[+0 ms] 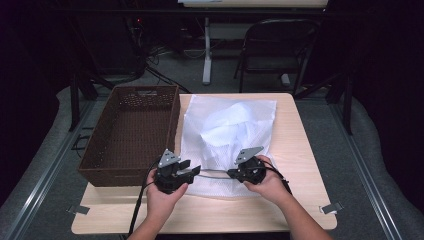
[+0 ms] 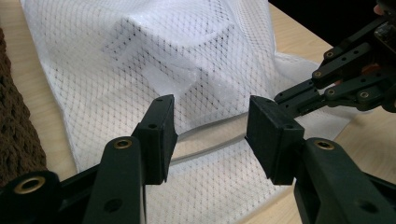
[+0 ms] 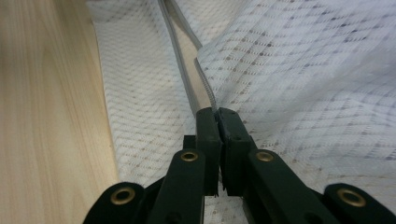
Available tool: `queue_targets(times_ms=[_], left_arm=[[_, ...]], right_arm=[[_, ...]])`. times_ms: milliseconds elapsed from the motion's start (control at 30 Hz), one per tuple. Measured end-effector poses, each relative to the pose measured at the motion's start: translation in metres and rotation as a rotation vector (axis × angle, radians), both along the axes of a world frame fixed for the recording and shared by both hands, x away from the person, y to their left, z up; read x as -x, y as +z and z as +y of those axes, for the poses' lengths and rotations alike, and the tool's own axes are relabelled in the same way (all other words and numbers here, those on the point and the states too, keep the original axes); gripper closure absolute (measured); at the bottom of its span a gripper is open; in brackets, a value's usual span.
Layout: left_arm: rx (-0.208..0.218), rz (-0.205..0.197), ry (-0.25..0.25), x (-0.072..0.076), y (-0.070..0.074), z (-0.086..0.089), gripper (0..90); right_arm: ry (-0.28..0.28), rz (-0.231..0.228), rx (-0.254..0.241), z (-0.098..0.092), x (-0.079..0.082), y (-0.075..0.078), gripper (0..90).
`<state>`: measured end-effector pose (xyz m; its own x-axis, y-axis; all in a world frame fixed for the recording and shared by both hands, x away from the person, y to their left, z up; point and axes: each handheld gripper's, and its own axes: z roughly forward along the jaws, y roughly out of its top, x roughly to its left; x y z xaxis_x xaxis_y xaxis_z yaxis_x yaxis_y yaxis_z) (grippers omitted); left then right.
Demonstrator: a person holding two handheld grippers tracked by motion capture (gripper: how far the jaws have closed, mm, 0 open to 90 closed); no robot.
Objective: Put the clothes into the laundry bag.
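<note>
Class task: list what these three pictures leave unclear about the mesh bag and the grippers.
- What is inside the mesh bag: high view, blurred by the netting.
- What the right gripper pinches at the zipper: right gripper view, its shut pads hide it.
- Left gripper: whether the open pads touch mesh is unclear.

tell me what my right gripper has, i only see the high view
Observer: The right gripper is shut on the zipper edge of the mesh bag.
Operator: and the left, is it gripping yet
Observer: No. In the left gripper view the left gripper stands open, the zipper band running across the gap, pads clear of it.
Operator: is the bag's mouth open
Observer: Partly. In the right gripper view the two zipper sides part just beyond the jaws, with table wood showing between them.
</note>
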<state>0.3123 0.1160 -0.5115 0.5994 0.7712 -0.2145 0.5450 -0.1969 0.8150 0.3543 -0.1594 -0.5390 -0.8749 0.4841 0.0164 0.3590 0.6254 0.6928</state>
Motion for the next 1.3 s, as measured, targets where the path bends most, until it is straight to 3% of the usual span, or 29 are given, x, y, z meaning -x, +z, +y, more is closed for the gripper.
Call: queue_targets(times_ms=[533,700,933,1033,1200,1300], left_arm=[[-0.002,0.012,-0.001,0.000,-0.003,0.000,52.0],[-0.004,0.015,-0.001,-0.001,-0.004,0.000,52.0],[-0.004,0.015,-0.001,-0.001,-0.004,0.000,51.9],[0.001,0.015,0.003,-0.001,-0.005,0.000,51.4],[0.002,0.009,0.007,-0.001,-0.005,0.000,50.7],[0.004,0.005,0.013,-0.001,-0.004,0.001,50.2]], right_arm=[[0.012,0.054,0.073,-0.007,-0.006,-0.014,89.2],[0.017,0.072,0.065,-0.007,-0.006,-0.016,89.3],[0.016,0.060,0.058,-0.009,-0.006,-0.014,87.8],[0.022,0.051,0.047,-0.011,-0.006,-0.011,83.1],[0.049,0.053,0.039,-0.013,-0.006,-0.006,65.8],[0.069,0.026,-0.016,-0.014,-0.003,0.003,59.3]])
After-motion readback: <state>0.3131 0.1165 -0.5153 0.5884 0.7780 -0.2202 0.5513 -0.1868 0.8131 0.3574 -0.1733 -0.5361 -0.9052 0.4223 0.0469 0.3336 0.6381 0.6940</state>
